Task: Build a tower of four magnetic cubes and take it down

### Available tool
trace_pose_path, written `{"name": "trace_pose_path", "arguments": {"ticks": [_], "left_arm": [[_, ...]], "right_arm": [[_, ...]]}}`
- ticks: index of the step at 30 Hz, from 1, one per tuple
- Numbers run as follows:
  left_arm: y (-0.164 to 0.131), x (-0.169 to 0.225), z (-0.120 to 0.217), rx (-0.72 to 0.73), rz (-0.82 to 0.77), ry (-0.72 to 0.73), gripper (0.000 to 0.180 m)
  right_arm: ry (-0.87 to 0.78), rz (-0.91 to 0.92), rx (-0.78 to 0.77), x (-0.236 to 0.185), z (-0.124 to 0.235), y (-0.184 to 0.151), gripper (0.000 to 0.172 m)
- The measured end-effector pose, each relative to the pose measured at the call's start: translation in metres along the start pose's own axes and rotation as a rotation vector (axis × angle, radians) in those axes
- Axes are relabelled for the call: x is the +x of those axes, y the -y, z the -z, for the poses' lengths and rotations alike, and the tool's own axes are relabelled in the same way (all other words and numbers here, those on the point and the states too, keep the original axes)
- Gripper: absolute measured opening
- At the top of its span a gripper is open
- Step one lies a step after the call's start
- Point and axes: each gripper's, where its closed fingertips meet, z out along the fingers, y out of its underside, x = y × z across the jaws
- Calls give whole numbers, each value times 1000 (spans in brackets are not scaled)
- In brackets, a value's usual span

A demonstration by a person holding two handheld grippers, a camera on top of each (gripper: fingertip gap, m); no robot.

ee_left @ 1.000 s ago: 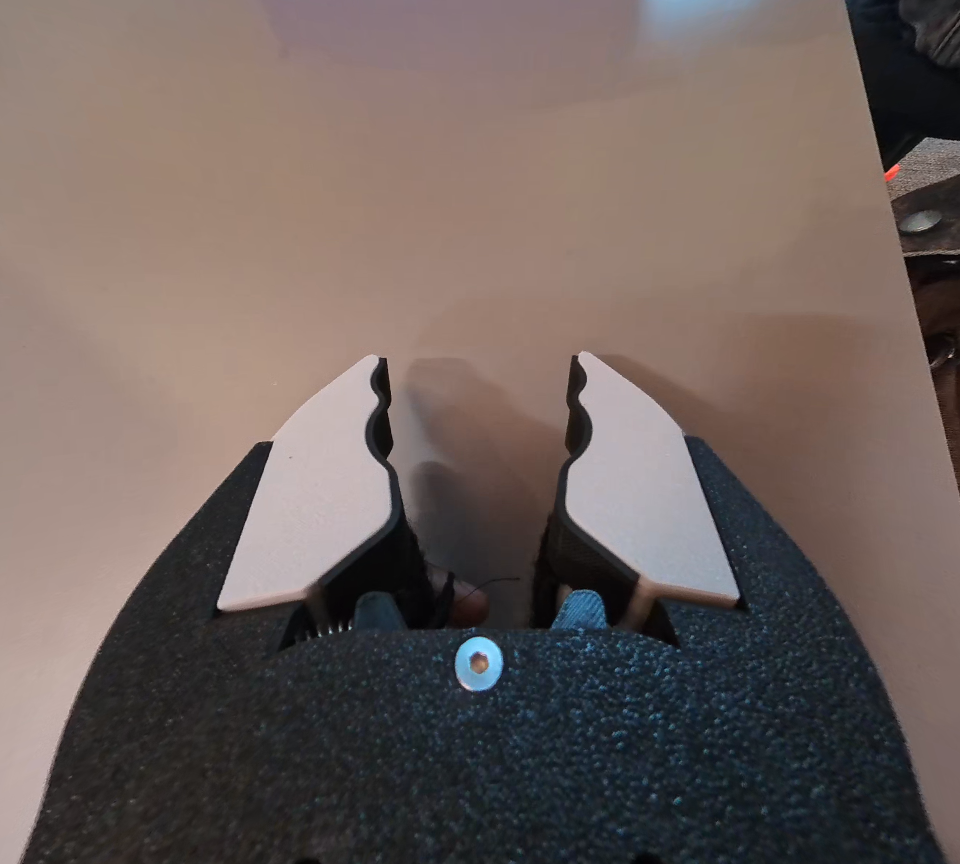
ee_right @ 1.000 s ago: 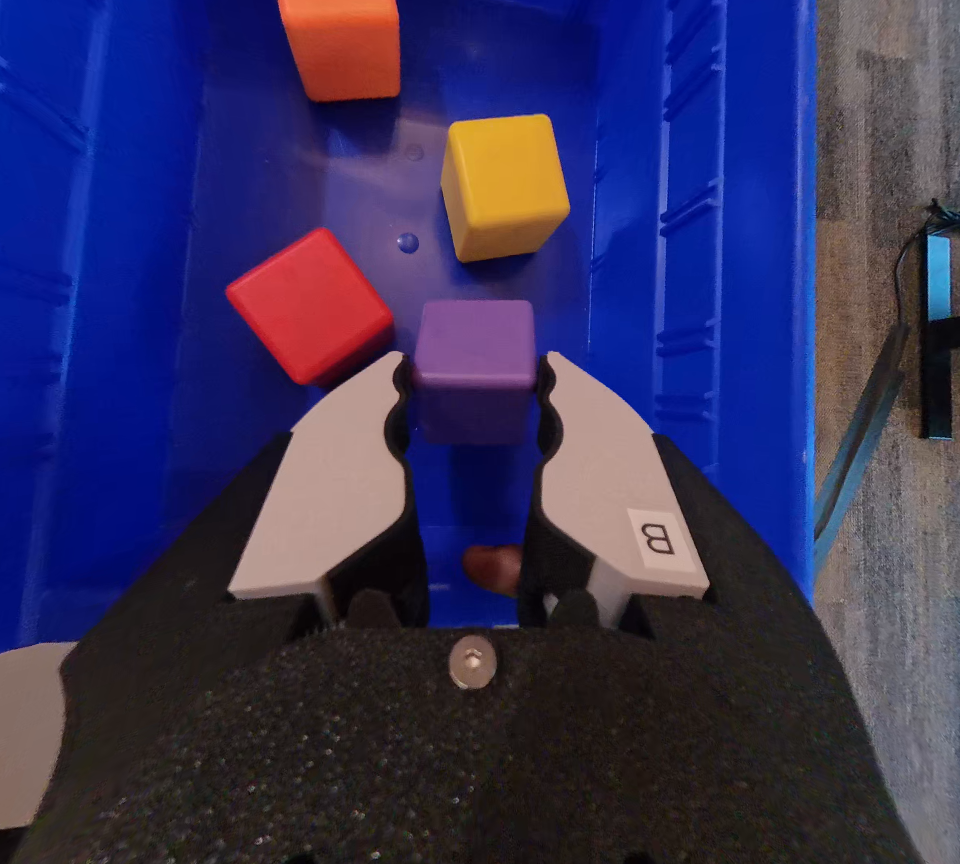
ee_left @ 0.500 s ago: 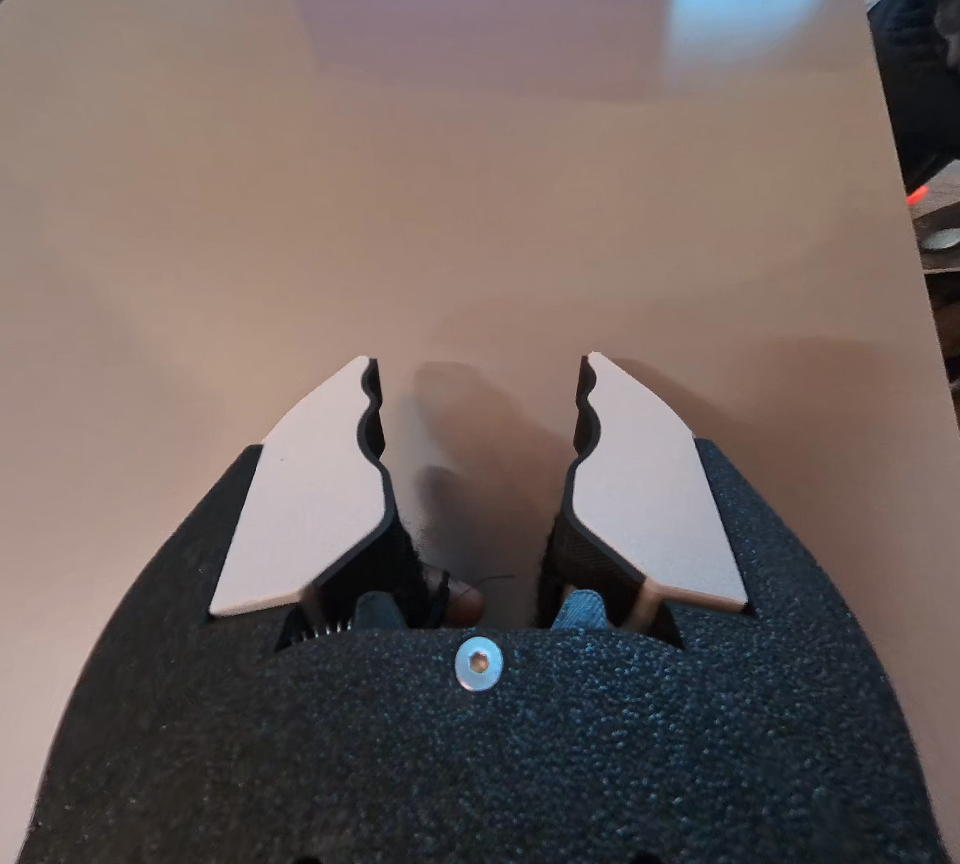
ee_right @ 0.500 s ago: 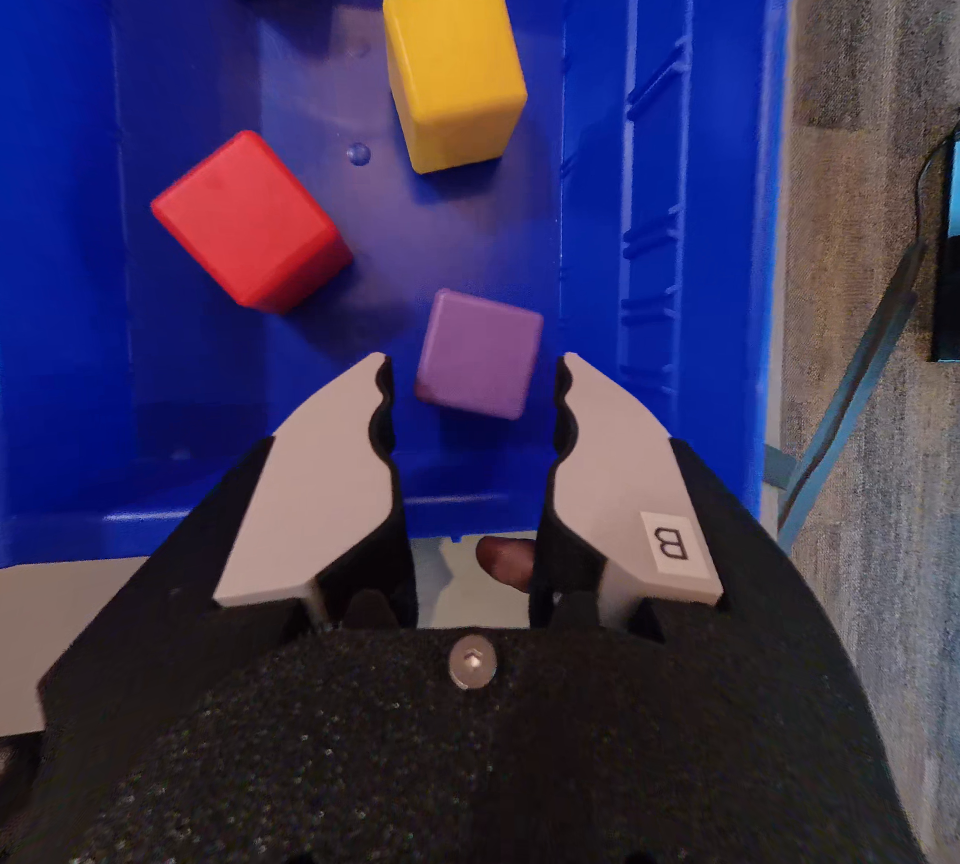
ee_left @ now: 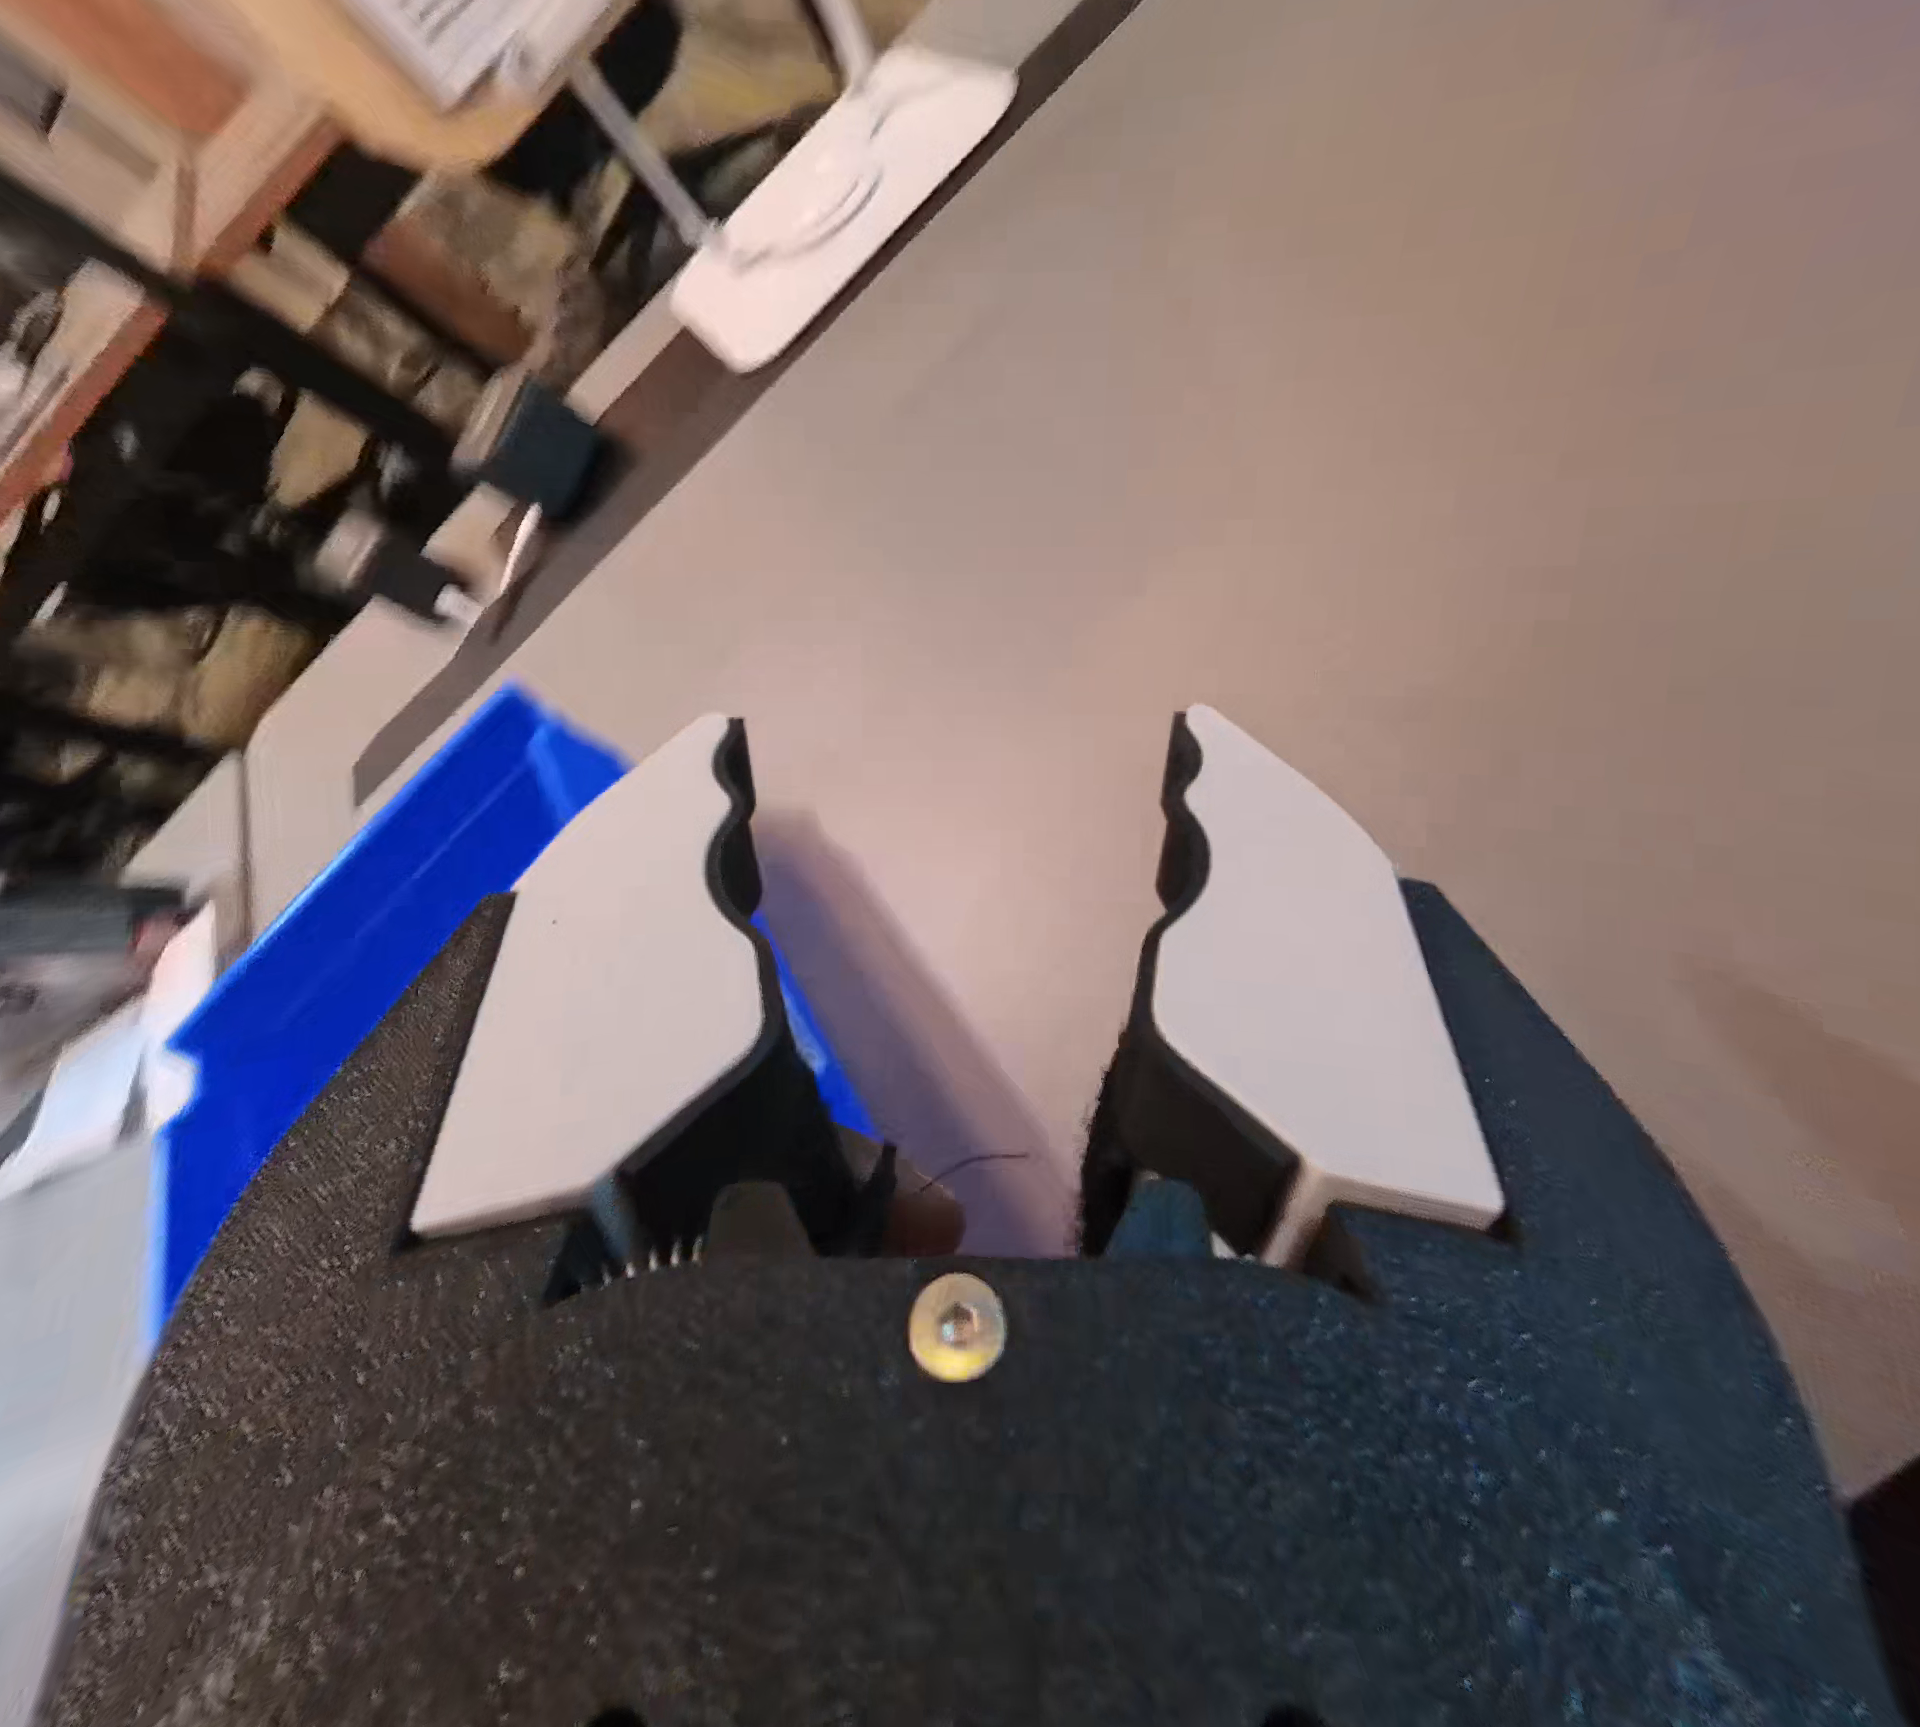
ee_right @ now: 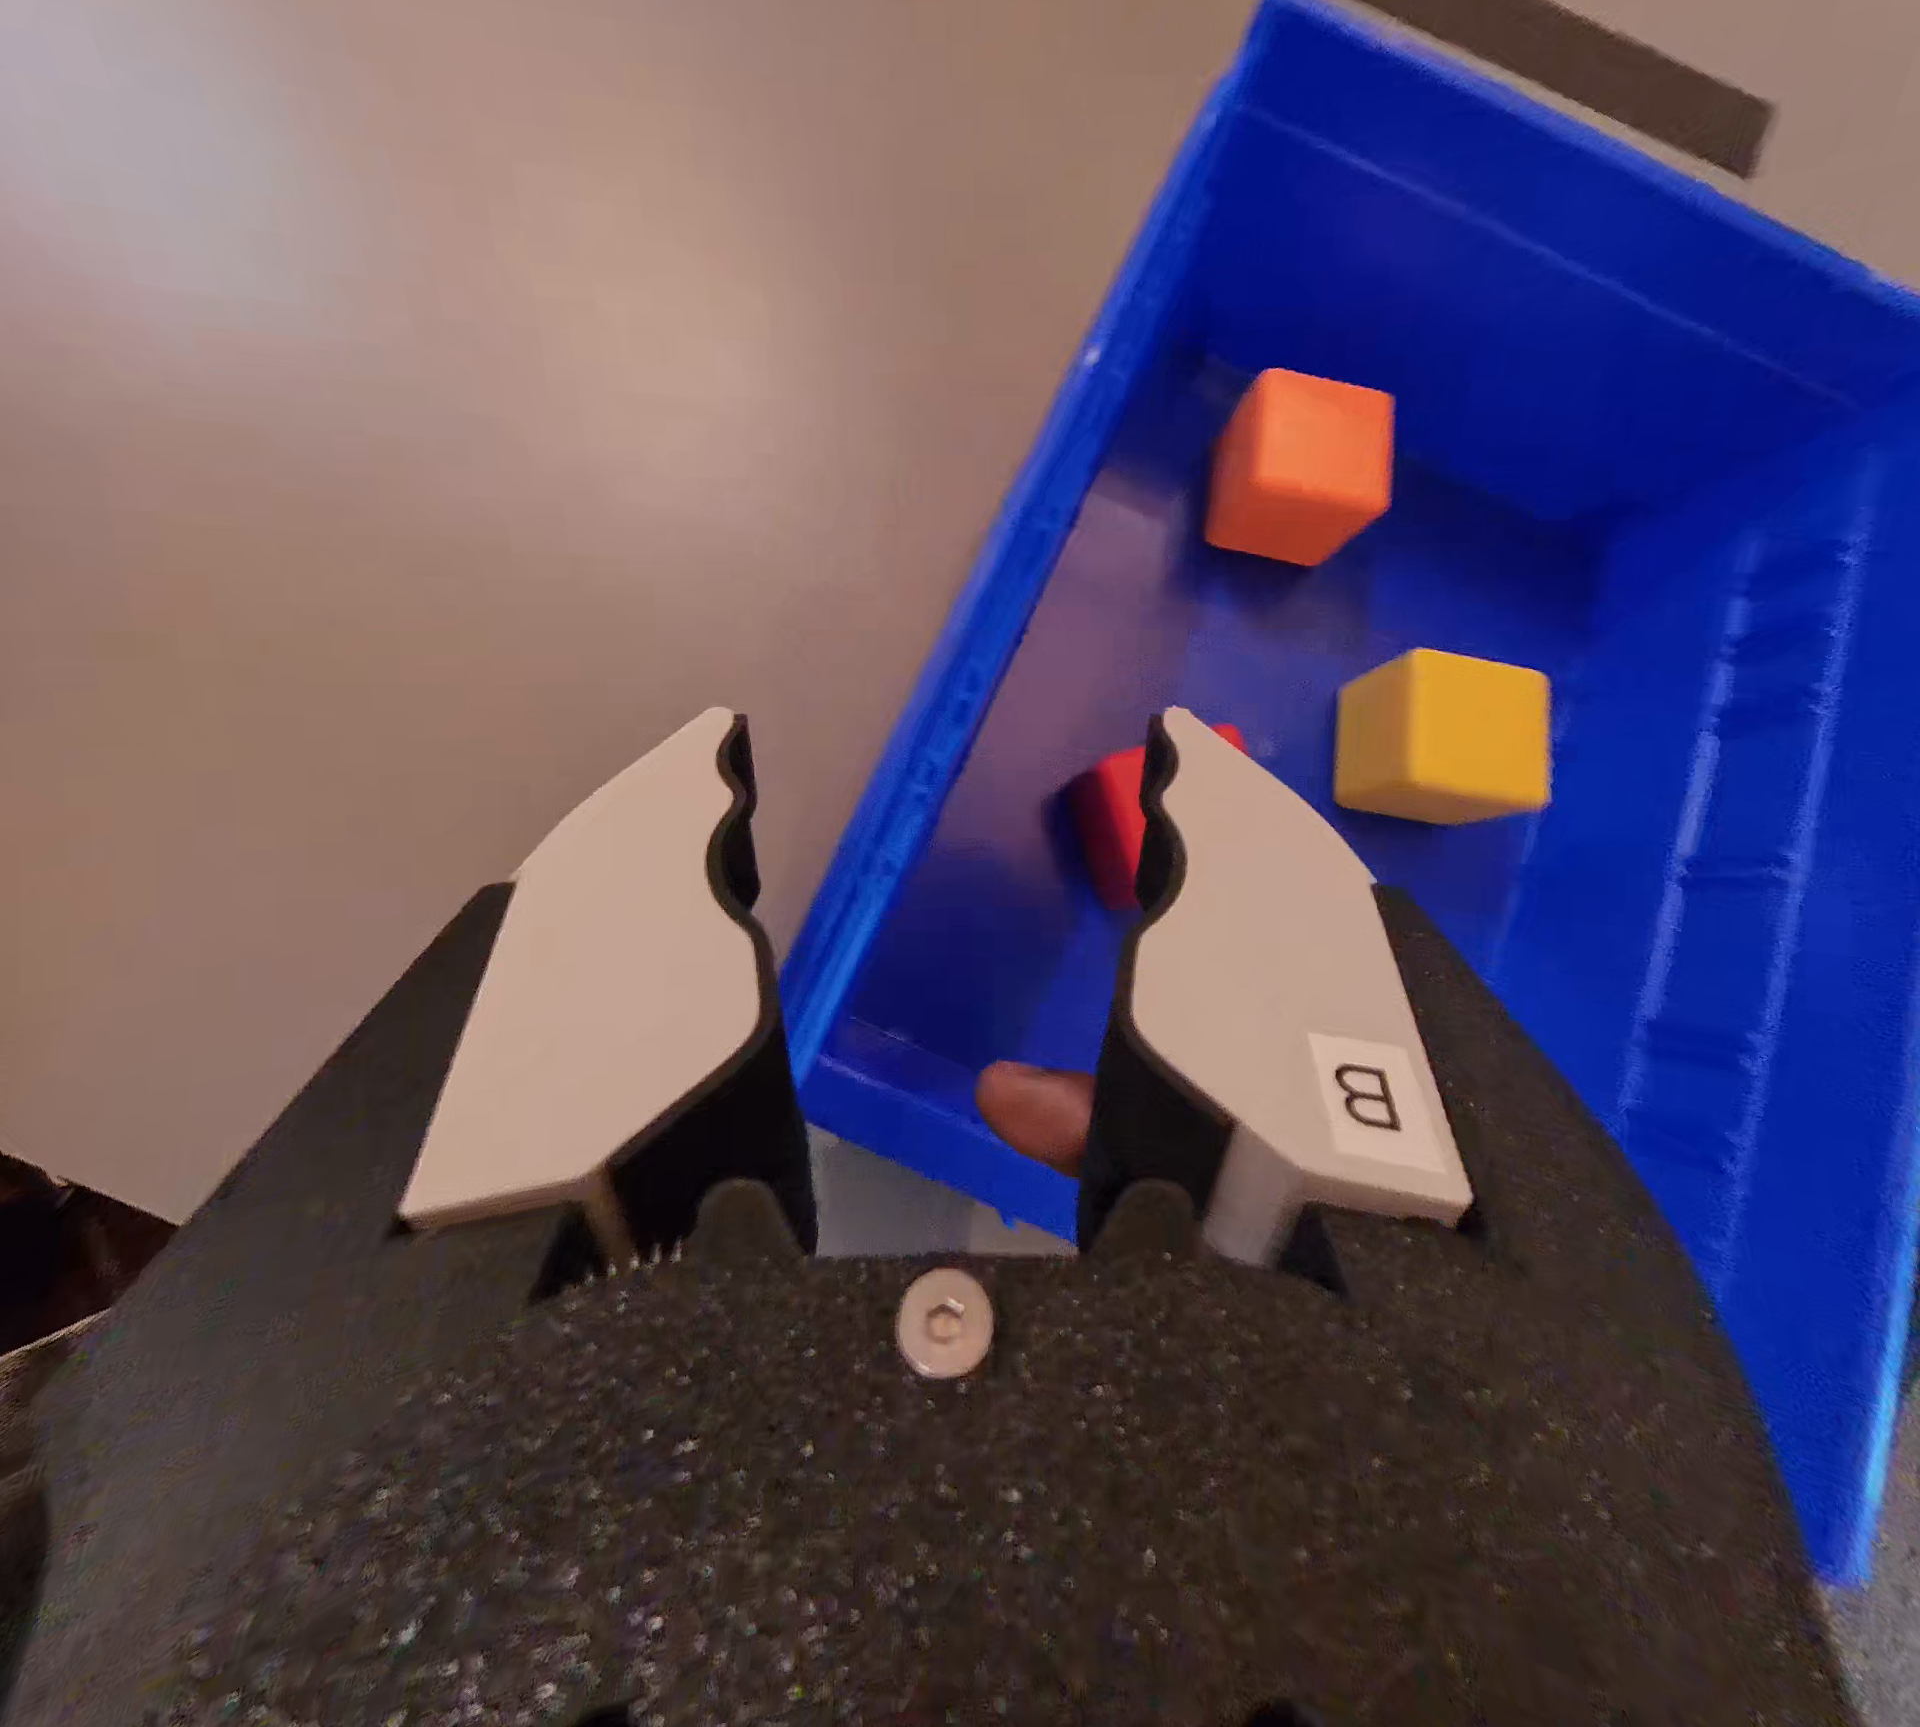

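Now my right gripper [ee_right: 945, 727] hangs with its fingers apart and nothing between them, above the near left wall of the deep blue plastic bin [ee_right: 940, 804]. Inside the bin lie an orange cube [ee_right: 1299, 464], a yellow cube [ee_right: 1442, 737] and a red cube [ee_right: 1107, 820], partly hidden behind my right fingertip. My left gripper [ee_left: 956, 727] is spread apart too, bare, over the smooth beige tabletop [ee_left: 1351, 430] beside the bin.

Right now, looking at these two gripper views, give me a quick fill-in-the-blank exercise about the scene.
1. The orange cube lies inside the ____ bin.
2. The right gripper has its jaws ____, holding nothing.
3. Beside the red cube sits a ____ cube.
4. The left gripper hangs over the bare ____.

Missing words: blue; open; yellow; table
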Motion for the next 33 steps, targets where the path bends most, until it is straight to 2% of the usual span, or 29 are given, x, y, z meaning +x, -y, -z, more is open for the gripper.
{"name": "trace_pose_path", "arguments": {"ticks": [1,4,7,10,12,14,18,24,27,33], "left_arm": [[-11,-14,5,-44,23,23,76],[-47,-47,11,-197,63,23,76],[-82,-68,0,-351,111,-16,75],[-107,-54,-14,-477,114,-178,72],[-125,-55,-21,-568,81,-186,66],[-127,-48,-25,-591,94,-249,59],[-130,-54,-24,-649,39,-229,48],[-133,-62,-24,-680,-48,-205,30],[-132,-69,-26,-672,-94,-184,12],[-125,-69,-38,-634,-175,-236,13]], "right_arm": [[16,10,-28,-5,-7,0,72],[7,44,-125,-7,-24,-4,73],[-16,59,-237,3,-39,-9,71],[32,71,-343,3,-51,-16,73],[59,77,-391,0,-58,-16,68],[52,126,-442,-2,-62,-17,56],[-30,173,-526,4,-63,-19,45],[-85,209,-564,6,-56,-24,28],[-92,264,-552,0,-51,-27,18],[-12,447,-481,-29,-45,-29,11]]}}
